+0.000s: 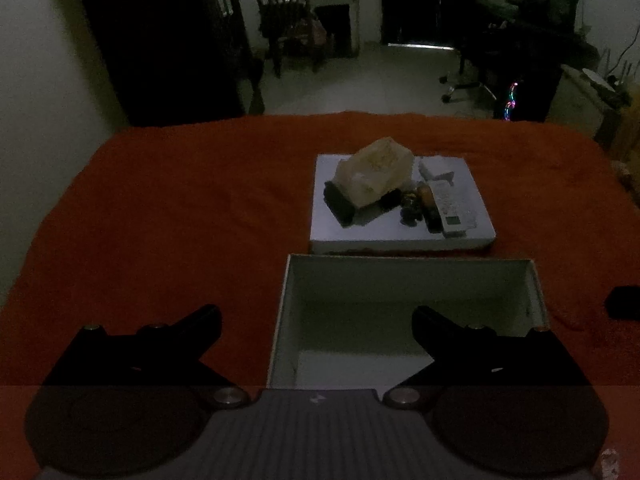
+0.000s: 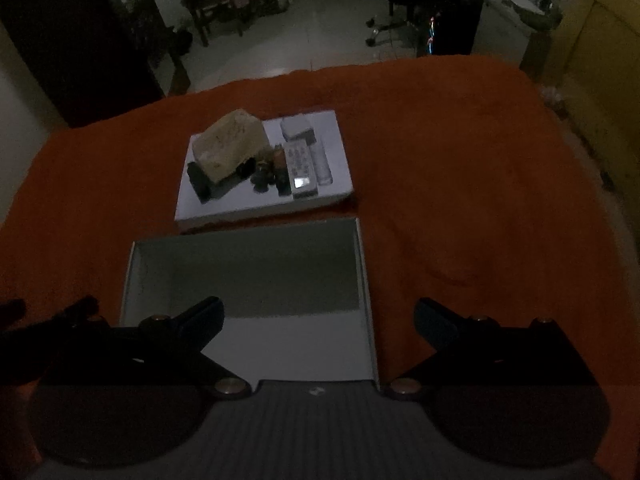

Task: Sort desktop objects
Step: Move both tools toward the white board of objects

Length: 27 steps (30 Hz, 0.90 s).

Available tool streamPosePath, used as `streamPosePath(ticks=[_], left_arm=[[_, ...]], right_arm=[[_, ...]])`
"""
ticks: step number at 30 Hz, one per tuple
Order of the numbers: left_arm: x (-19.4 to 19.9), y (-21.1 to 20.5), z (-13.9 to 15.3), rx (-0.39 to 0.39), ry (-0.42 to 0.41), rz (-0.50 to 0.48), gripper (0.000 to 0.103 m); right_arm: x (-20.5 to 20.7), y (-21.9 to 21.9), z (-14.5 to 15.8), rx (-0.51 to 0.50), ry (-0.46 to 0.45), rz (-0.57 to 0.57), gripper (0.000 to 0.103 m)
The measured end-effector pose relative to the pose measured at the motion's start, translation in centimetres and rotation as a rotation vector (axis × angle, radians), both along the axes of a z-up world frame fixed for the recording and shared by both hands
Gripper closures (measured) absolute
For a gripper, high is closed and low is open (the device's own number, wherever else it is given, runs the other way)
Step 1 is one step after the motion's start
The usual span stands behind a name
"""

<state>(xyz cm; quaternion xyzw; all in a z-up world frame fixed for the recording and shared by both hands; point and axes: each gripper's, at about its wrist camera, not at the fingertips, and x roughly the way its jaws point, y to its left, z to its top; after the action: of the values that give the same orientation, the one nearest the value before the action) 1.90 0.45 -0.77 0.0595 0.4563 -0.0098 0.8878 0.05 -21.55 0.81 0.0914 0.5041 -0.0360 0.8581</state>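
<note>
A white box lid (image 1: 360,236) (image 2: 224,210) lies on the orange cloth and carries a pale tissue pack (image 1: 374,176) (image 2: 230,146), a white remote (image 1: 450,210) (image 2: 300,168), a black bar (image 1: 338,204) (image 2: 199,180), a small white box (image 1: 434,168) (image 2: 294,126) and small dark items (image 1: 412,208) (image 2: 264,176). An open empty white box (image 1: 400,276) (image 2: 248,240) sits in front of it. My left gripper (image 1: 316,320) is open and empty over the box's near left edge. My right gripper (image 2: 318,312) is open and empty over its near right edge.
The orange cloth (image 1: 180,208) (image 2: 460,180) covers the table. A dark object (image 1: 624,302) lies at the right edge in the left wrist view. Beyond the table are a wooden chair (image 1: 286,12), an office chair (image 1: 476,80) and dark furniture.
</note>
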Motion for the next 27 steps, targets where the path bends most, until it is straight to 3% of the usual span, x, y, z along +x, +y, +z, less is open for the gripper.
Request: streamPosePath(ticks=[9, 12, 19, 23, 27], left_arm=[[2.1, -1.0, -0.5, -0.050, 0.036, -0.036, 0.000], [3.5, -1.4, -0.6, -0.023, 0.018, -0.050, 0.000], [9.1, -1.4, -1.0, -0.044, 0.009, -0.033, 0.000], [12.2, -1.6, -2.1, -0.021, -0.014, -0.024, 0.000], [14.8, -2.0, -3.8, 0.003, 0.015, -0.030, 0.000]], right_arm=[[3.3, 0.5, -0.9, -0.026, -0.015, 0.037, 0.000], [5.1, 0.3, -1.4, -0.039, -0.022, 0.063, 0.000], [10.3, -0.8, -2.1, -0.039, -0.026, 0.082, 0.000], [13.3, -0.9, -3.2, -0.060, -0.032, 0.112, 0.000], [16.2, -1.0, -4.6, -0.062, -0.028, 0.099, 0.000]])
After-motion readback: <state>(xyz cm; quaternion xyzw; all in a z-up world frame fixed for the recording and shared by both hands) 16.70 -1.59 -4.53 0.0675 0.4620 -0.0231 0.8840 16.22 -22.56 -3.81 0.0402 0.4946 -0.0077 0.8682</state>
